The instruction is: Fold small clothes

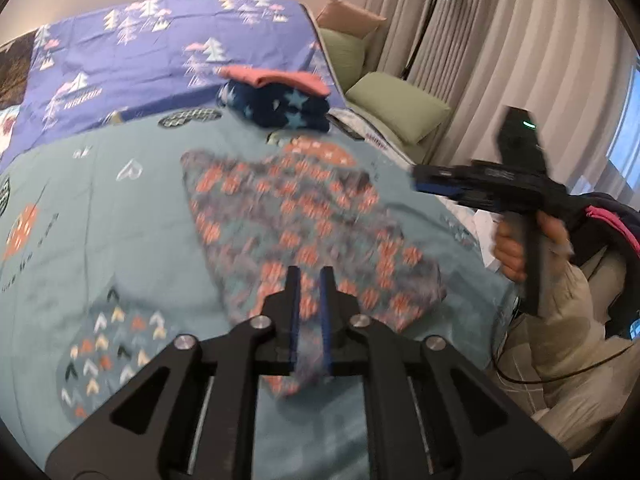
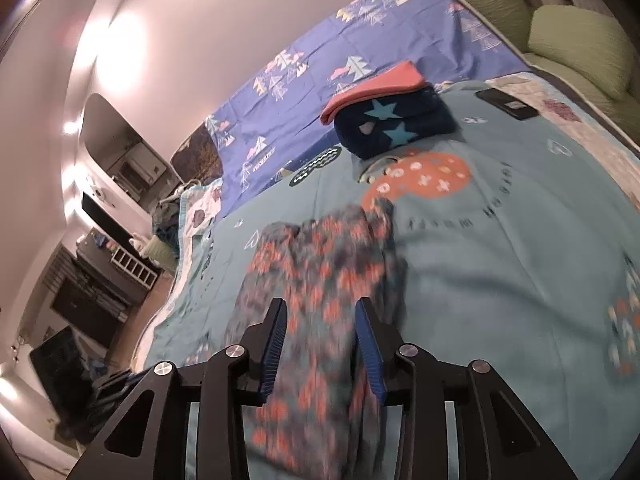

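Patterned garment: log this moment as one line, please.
left tool: shut on patterned garment | right tool: open, above garment | folded stack: behind, apart | bed

Count, both wrist views.

Grippers: 2. The left gripper [image 1: 310, 276] and the right gripper [image 2: 322, 316], two fingers each.

Clothes: 3 pieces on the teal bedspread [image 1: 120, 216]:
- 1 grey garment with orange print [image 1: 304, 220], spread out.
- 1 folded navy garment with stars [image 2: 394, 124].
- 1 folded pink garment [image 2: 372, 88], on top of the navy one. Stack count: 1.

Bed covers: 2, the teal bedspread plus 1 purple sheet with tree print [image 1: 140, 56].

Green cushions [image 1: 400, 106]: 2. Floor lamp [image 1: 434, 8]: 1. Dark phone-like slab [image 2: 506, 105]: 1.
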The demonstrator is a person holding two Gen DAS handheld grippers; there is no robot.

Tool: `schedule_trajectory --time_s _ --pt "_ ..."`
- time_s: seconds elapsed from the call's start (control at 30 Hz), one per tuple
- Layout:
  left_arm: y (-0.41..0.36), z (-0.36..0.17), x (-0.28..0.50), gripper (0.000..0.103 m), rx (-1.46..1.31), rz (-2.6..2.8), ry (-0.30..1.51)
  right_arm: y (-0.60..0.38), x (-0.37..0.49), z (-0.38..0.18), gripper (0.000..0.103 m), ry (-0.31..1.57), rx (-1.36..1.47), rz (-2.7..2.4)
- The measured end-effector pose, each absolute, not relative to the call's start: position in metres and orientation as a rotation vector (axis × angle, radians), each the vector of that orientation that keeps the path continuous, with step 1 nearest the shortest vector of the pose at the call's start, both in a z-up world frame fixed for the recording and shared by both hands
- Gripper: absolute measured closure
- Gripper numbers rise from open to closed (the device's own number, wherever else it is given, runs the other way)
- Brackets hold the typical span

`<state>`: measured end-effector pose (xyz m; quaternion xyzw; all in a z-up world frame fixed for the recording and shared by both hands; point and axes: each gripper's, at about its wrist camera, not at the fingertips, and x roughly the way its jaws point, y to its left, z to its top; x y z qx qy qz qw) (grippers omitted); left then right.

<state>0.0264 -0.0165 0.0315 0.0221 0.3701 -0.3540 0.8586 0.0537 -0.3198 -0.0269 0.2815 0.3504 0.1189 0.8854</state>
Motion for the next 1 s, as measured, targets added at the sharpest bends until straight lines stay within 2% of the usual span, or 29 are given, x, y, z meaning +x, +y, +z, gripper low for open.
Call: schedule_trajectory --time_s 0.07,0.23,0.33,0.6,0.7,0.83,1.0 --pt "-0.035 0.025 0.038 0.081 0.096 -0.748 0.791 -0.322 0.082 -0.029 0.065 0.764 0.591 0.271" --pt "-0.072 -0.024 0.078 0.081 0.183 -0.715 0.925 -0.331 0.146 -0.044 0.065 0.835 0.635 0.315" --pt "-0.069 -0.050 0.087 0.081 0.161 -0.718 0.976 -0.334 0.167 -0.058 0.065 0.882 0.641 0.305" --pt "-0.048 -0.057 0.100 0.081 -0.008 -0.804 1.008 -0.336 0.209 -0.103 0.064 1.029 0.709 0.398" --pt "-0.049 -0.057 0.100 0.081 -0.012 -0.813 1.006 -0.333 0.221 -0.113 0.058 1.058 0.747 0.428" --pt "-0.051 -0.055 0.097 0.081 0.016 -0.803 0.998 -0.323 0.226 -0.103 0.058 1.012 0.793 0.506" --pt "-0.051 -0.055 0.099 0.081 0.006 -0.799 0.998 -0.309 0.199 -0.045 0.057 0.774 0.754 0.708"
